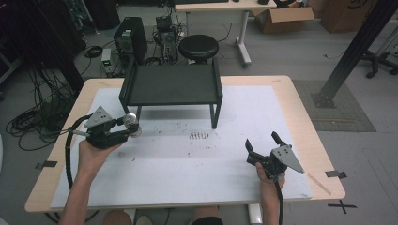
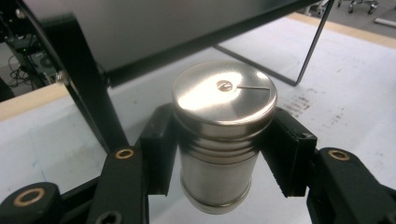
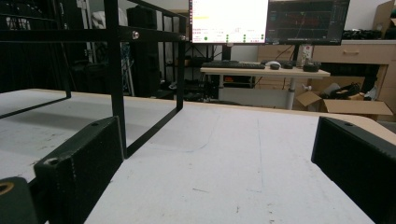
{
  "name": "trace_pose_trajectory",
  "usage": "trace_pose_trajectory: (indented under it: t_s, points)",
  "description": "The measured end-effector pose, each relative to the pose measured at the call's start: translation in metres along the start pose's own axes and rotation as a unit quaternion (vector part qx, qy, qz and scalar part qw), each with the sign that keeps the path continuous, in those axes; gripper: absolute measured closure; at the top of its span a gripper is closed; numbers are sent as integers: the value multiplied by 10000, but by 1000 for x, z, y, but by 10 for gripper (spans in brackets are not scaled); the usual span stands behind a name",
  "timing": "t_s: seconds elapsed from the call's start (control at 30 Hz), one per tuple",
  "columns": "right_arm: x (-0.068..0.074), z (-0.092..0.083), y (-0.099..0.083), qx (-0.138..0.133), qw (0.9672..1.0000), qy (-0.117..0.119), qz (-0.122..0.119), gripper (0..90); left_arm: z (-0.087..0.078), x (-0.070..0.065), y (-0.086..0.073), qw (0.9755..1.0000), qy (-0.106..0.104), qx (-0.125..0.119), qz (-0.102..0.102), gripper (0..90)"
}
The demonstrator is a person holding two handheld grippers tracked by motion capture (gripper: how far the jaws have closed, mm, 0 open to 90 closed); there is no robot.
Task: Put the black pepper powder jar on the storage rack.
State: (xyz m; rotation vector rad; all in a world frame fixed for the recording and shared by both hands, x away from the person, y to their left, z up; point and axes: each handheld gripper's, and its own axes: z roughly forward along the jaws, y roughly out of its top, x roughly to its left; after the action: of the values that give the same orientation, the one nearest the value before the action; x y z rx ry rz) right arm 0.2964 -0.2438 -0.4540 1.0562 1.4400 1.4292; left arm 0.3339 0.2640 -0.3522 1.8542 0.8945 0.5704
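The left tool (image 1: 133,126) is clamped on a steel canister (image 1: 132,124) near the left edge of the bench (image 1: 300,117), just in front of the front left leg of the black metal stand (image 1: 171,84) that sits toward the far edge. In the left gripper view the canister (image 2: 223,135) stands upright between the two black jaws, which press against its ribbed sides just below the lid; the lid's flat top shows a small round dimple with a thin line running from it. The canister's base seems to sit just above the white mat (image 1: 234,178), though contact is hard to judge. The person's left hand (image 1: 91,157) holds this tool from below.

The right tool (image 1: 263,142) rests near the front right corner of the bench, held by the right hand (image 1: 267,180), its jaws spread wide and holding nothing. In the right gripper view the jaws stand far apart at either side, with bare mat (image 3: 224,172) between them and the stand's legs (image 3: 116,93) to the left
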Motion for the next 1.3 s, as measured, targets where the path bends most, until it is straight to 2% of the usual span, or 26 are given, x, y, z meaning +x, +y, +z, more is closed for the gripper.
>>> trace_pose_trajectory:
  t_s: [0.17,0.37,0.63,0.77,1.07,1.3]
  points:
    - [0,0,0,5,10000,1,4,18,-2,-4,16,10000,-35,-38,85,493]
    - [0,0,0,0,10000,-4,7,18,0,-5,26,9999,-93,-42,108,493]
    - [0,0,0,2,10000,-5,7,18,4,-8,48,9995,-214,-29,228,493]
    - [0,0,0,-2,10000,-10,13,10,10,-8,61,9992,-291,-76,245,493]
    - [0,0,0,-2,10000,-3,7,10,19,-6,79,9992,-283,-127,238,493]
    - [0,0,0,-9,10000,-5,1,14,34,-6,94,9989,-328,-90,328,493]
